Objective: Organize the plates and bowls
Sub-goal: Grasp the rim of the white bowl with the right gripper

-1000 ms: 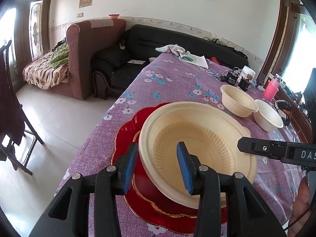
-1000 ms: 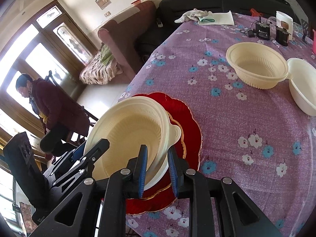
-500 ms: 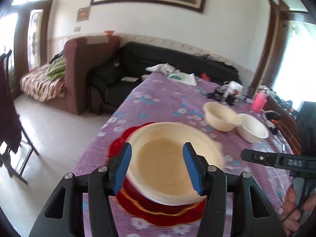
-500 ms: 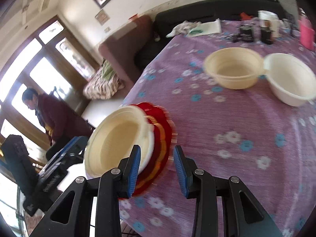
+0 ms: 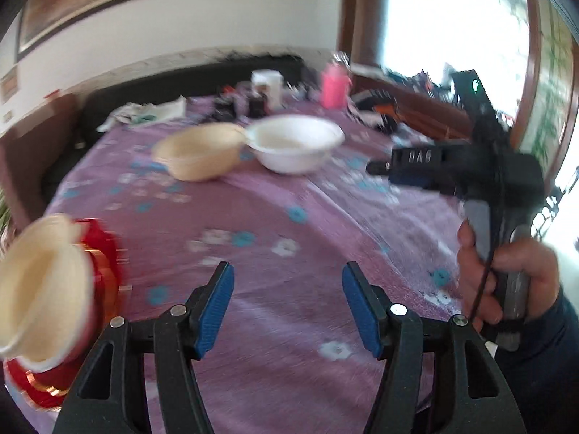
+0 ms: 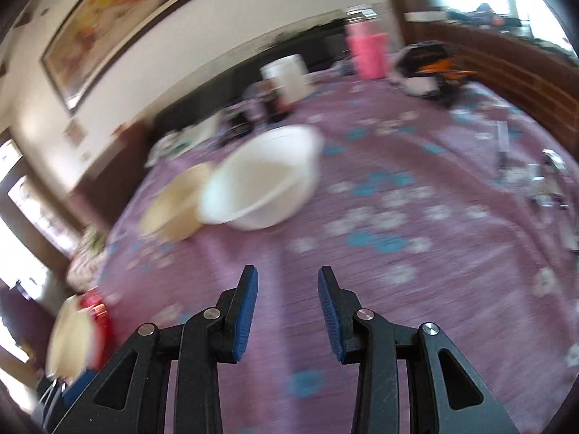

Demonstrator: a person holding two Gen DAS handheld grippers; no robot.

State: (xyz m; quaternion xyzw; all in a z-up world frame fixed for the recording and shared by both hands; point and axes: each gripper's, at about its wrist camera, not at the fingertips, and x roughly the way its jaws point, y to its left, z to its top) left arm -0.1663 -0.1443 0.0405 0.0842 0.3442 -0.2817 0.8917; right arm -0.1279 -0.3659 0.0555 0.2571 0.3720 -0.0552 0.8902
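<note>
Both swung off cream bowl | left gripper wide | right gripper wide, empty | lettering "DAS"

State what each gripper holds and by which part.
Nothing. Left gripper and right gripper both have open, empty jaws above the purple tablecloth.

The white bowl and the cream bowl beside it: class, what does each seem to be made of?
White bowl: probably thin plastic, smooth and slightly glossy, with a thin rolled rim. Cream bowl: likely similar disposable plastic, matte; motion blur hides any finer surface detail.
</note>
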